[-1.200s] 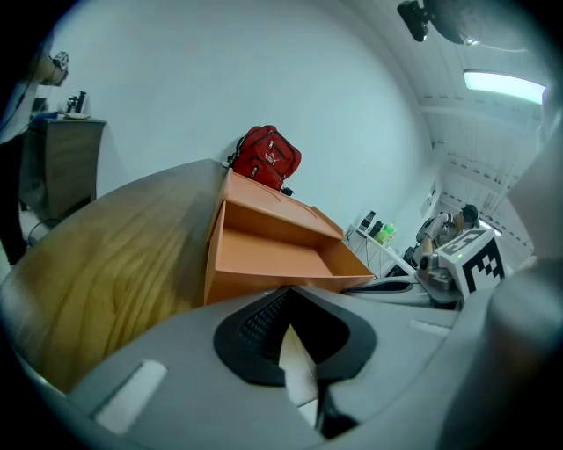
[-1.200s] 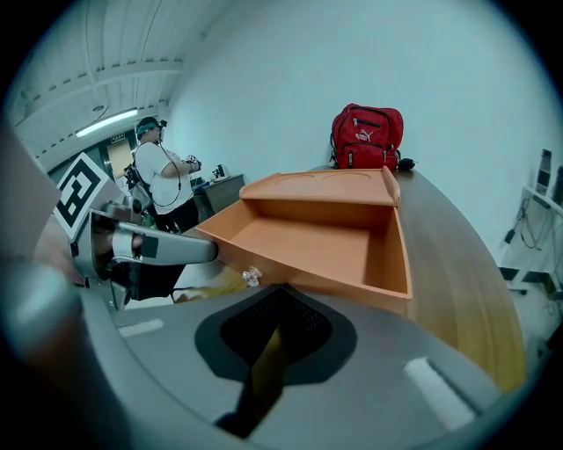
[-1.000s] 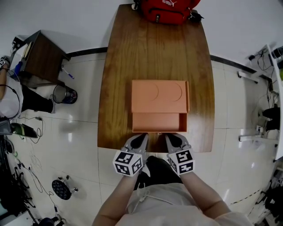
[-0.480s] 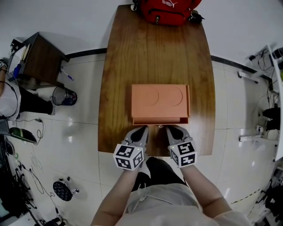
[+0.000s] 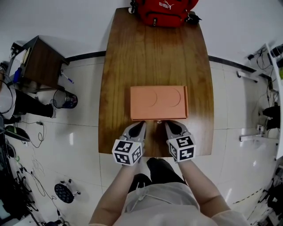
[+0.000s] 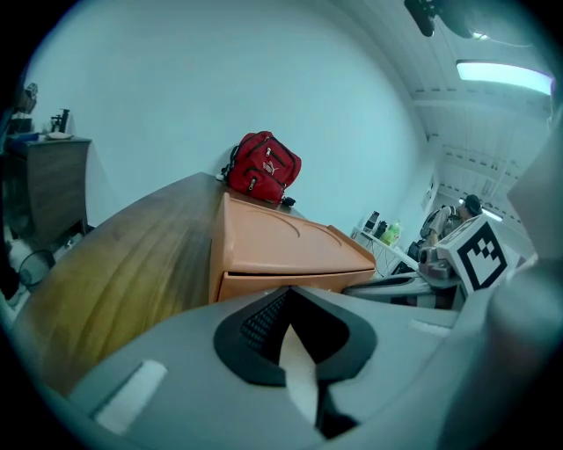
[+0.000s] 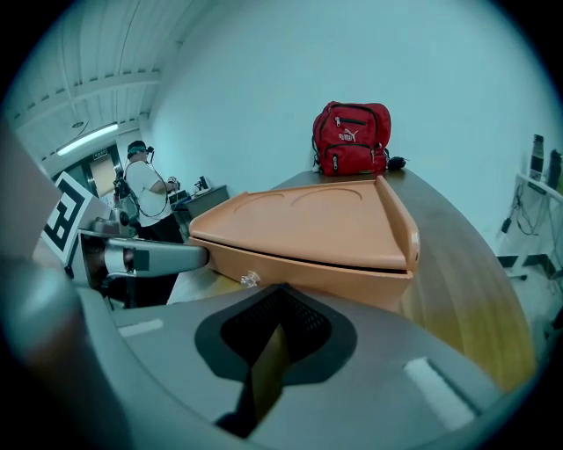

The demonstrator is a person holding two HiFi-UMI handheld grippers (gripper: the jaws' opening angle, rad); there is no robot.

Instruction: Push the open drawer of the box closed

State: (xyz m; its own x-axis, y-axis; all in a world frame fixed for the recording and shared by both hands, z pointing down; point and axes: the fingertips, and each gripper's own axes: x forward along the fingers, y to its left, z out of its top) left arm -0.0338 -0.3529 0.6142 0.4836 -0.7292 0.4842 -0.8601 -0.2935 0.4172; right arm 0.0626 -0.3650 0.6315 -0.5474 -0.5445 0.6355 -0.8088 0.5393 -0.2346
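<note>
Both the left gripper [image 5: 139, 126] and right gripper [image 5: 170, 126] are pinched together, empty, at the drawer [image 7: 303, 265]; shove hard and you slide the box [image 5: 159, 102] toward the far end

The table [image 5: 154, 57] is viewed from high overhead and steeply down by the head view, with the orange box [image 5: 159, 102] near mid-frame. The box's front is faced low and close by both gripper views, the left gripper [image 5: 139, 126] view from its left corner, the right gripper [image 5: 170, 125] view from its right. Box, table and the red bag [image 5: 163, 11] at the table's far end are shared by all three views.
</note>
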